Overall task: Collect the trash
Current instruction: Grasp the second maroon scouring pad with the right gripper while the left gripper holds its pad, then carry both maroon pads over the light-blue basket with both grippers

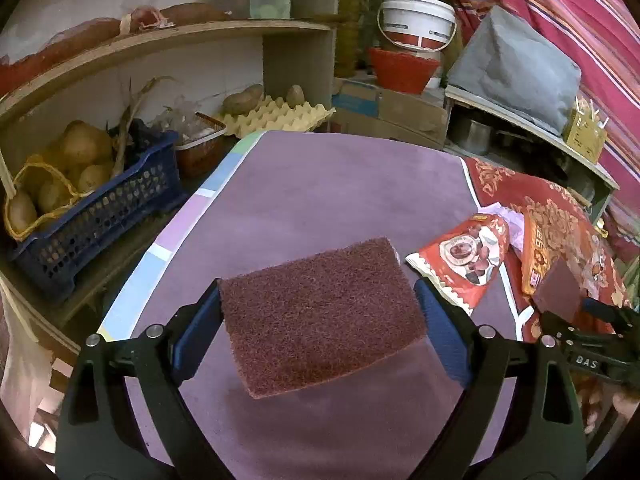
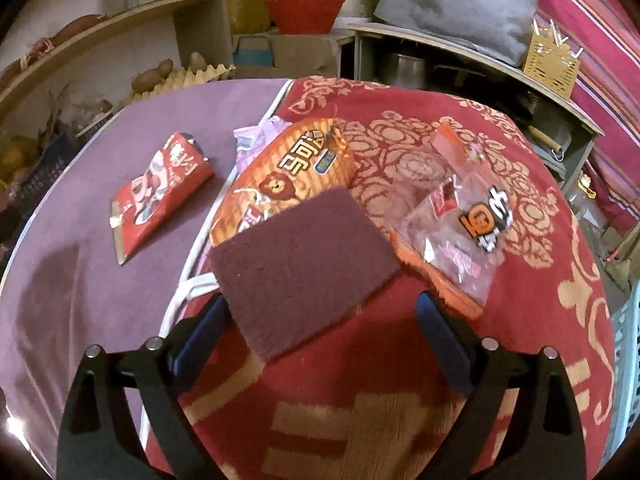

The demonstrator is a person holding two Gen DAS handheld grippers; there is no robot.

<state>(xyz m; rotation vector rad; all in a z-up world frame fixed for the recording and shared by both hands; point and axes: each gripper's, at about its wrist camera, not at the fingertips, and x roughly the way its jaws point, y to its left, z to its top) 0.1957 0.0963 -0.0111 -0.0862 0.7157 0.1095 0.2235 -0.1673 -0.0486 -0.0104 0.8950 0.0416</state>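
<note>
Left gripper (image 1: 320,308): fingers spread wide, a maroon scouring pad (image 1: 320,316) spanning the gap between the blue pads (image 1: 200,320). Its left edge touches the left pad; contact on the right cannot be told. It hangs over the purple mat (image 1: 320,184).

Right gripper (image 2: 320,312): fingers equally wide apart, a second maroon pad (image 2: 304,252) lying between them, tilted. Whether it is pinched or merely resting cannot be told.

Trash, right wrist view: red snack wrapper (image 2: 160,196) on the purple mat at 10 o'clock; orange lion-print bag (image 2: 288,172) at 12 o'clock, partly under the pad, on the red patterned cloth (image 2: 540,280); clear plastic wrapper (image 2: 460,232) at 2 o'clock, just beside the orange bag.

Left wrist view: the red wrapper (image 1: 464,260) lies at 2 o'clock; blue crate of potatoes (image 1: 92,208) at 9 o'clock.
</note>
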